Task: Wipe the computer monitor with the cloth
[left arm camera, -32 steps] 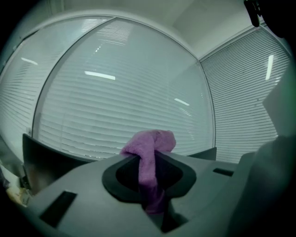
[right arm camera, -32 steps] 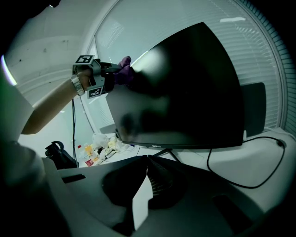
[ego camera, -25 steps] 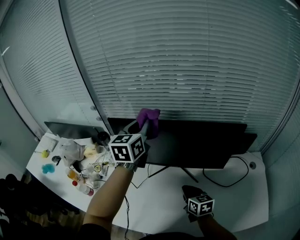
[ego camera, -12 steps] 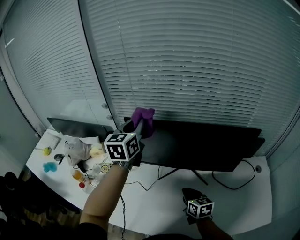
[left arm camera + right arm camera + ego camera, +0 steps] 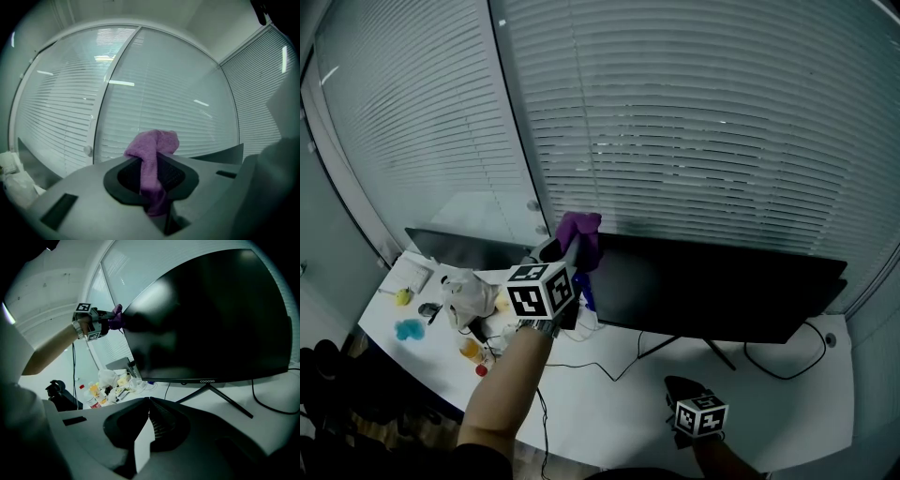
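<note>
White slatted blinds [image 5: 694, 122] behind glass fill the background and curve round to the left. Below them runs a white tabletop [image 5: 609, 403]. On it stands the wide computer monitor [image 5: 712, 286], its screen dark, on a thin splayed black stand [image 5: 712, 352]. A black cable [image 5: 778, 361] loops on the tabletop by its right end. A second dark screen [image 5: 459, 246] stands further left, just beside the first.

The left end of the tabletop is cluttered. There is a crumpled white plastic bag [image 5: 469, 292], small bottles with orange contents [image 5: 472, 352], a teal object [image 5: 410, 329] and a small yellow one [image 5: 403, 296].

A bare forearm [image 5: 502, 394] reaches up from the lower left. It carries the left tongs [image 5: 572, 248], raised to the monitor's upper left corner. In the left gripper view these tongs [image 5: 149, 164] are closed tight on a purple cloth [image 5: 152, 159]. A strip of it is pinched between the jaws and a bunched fold stands up above the tips.

In the head view the cloth [image 5: 578, 232] sits right at the top left corner of the screen. From the right gripper view it [image 5: 117, 317] appears to lie against the screen's upper left edge.

The right tongs [image 5: 678, 384] are held low near the front of the tabletop, well apart from the monitor [image 5: 211, 319] and aimed up at it. Their [image 5: 149, 401] jaw tips meet and grip nothing.
</note>
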`<action>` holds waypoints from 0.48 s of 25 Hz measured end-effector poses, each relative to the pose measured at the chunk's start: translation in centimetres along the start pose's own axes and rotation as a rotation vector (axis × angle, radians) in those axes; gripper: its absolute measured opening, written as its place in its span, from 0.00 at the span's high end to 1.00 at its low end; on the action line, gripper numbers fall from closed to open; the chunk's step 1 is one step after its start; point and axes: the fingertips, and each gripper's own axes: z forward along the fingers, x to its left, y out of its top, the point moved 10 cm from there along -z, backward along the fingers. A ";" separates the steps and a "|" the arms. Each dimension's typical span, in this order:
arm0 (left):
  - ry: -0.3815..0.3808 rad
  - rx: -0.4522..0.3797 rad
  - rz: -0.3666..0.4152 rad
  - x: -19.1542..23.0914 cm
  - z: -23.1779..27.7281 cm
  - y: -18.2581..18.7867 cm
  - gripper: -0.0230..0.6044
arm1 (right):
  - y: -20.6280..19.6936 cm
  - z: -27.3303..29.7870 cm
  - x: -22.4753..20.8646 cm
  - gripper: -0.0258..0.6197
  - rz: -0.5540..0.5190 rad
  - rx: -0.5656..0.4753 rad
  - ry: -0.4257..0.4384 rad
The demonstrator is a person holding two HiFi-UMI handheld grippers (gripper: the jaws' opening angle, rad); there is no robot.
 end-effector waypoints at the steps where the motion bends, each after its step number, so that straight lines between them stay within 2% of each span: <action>1: 0.007 -0.004 -0.002 0.5 -0.2 0.2 0.85 | 0.1 0.2 0.3 0.92 0.000 0.001 0.001; 8: 0.044 -0.010 -0.020 3.7 -1.3 0.2 0.85 | -0.1 1.6 2.0 0.92 -0.005 0.003 0.002; 12: 0.038 0.004 -0.038 4.2 -1.8 0.0 0.85 | -0.1 1.3 2.9 0.92 -0.003 0.004 -0.003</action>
